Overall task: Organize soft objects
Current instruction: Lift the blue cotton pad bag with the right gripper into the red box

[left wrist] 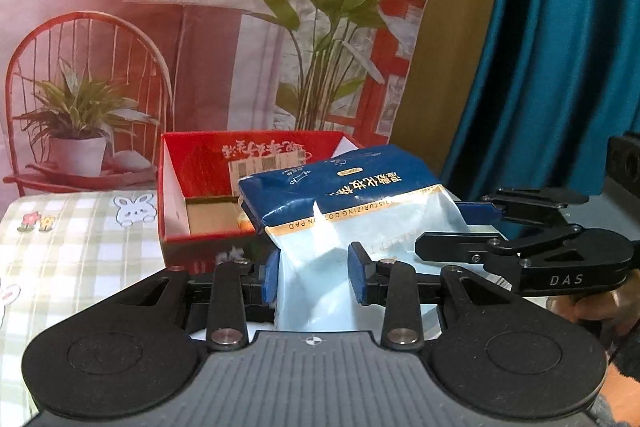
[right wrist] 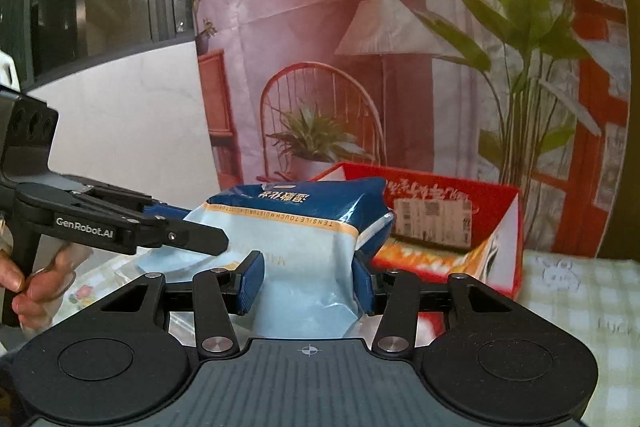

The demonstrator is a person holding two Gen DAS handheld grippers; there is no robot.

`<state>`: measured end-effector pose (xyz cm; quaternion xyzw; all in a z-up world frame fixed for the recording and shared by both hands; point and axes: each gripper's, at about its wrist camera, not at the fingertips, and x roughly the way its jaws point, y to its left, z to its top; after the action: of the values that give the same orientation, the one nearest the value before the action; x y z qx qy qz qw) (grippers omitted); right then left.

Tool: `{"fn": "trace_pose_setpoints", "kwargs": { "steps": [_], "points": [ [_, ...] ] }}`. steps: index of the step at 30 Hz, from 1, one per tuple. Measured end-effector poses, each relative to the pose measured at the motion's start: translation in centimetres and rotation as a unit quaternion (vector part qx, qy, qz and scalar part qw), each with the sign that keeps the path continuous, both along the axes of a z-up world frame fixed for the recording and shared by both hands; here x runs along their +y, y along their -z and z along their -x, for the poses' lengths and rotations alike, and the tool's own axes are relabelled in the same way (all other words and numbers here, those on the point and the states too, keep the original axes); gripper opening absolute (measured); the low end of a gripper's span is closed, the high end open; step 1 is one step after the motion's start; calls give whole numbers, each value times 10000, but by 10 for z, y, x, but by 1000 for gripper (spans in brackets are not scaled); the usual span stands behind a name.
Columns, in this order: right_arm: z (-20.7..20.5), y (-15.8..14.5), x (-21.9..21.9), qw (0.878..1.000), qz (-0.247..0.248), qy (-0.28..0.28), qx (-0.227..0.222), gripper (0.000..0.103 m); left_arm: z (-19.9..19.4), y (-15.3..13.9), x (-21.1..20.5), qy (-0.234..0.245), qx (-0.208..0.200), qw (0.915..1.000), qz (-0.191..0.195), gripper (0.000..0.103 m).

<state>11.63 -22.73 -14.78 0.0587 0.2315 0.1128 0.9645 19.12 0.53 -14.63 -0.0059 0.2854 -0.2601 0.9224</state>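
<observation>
A soft blue-and-pale cotton pad pack (left wrist: 352,203) is held up between both grippers in front of an open red box (left wrist: 208,163). My left gripper (left wrist: 316,277) is shut on the pack's pale lower end. My right gripper (right wrist: 306,281) is shut on the same pack (right wrist: 300,227) from the other side; it also shows in the left wrist view (left wrist: 476,223) at the right. The left gripper shows in the right wrist view (right wrist: 188,227) at the left. The red box (right wrist: 452,195) lies just behind the pack.
The red box holds orange packets (right wrist: 424,255) and a brown bottom (left wrist: 212,221). A checked tablecloth with rabbits (left wrist: 80,247) covers the table. A printed backdrop (left wrist: 200,27) hangs behind, a teal curtain (left wrist: 560,67) at the right.
</observation>
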Motion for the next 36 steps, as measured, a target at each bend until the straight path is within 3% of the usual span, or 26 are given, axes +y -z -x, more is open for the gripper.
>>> {"fn": "trace_pose_setpoints", "kwargs": {
  "steps": [6,11,16,22,25,30,32,36],
  "points": [
    [-40,-5,-23,9992,46,-157,361,42,-34,-5,-4,32,-11,10000,-23,37],
    [-66,-8,-28,9949,540,-570,626,41,-58,-4,-7,-123,75,9999,26,37],
    [-92,-11,-27,9902,930,-683,786,41,-77,-8,-12,-121,-120,9998,-135,37],
    [-126,-5,-29,9853,1395,-709,682,40,-116,-8,-3,-271,22,9994,225,37],
    [-139,4,-19,9751,2050,-726,430,40,-138,-7,7,-449,212,9966,656,37],
    [-168,28,-14,9660,2518,-490,320,35,-164,2,12,-642,374,9930,919,37],
    [-182,38,-13,9637,2629,-322,336,32,-172,8,10,-711,423,9931,827,37],
    [-212,55,-15,9667,2387,-297,870,31,-179,27,2,-763,624,9946,315,37]
  ]
}}
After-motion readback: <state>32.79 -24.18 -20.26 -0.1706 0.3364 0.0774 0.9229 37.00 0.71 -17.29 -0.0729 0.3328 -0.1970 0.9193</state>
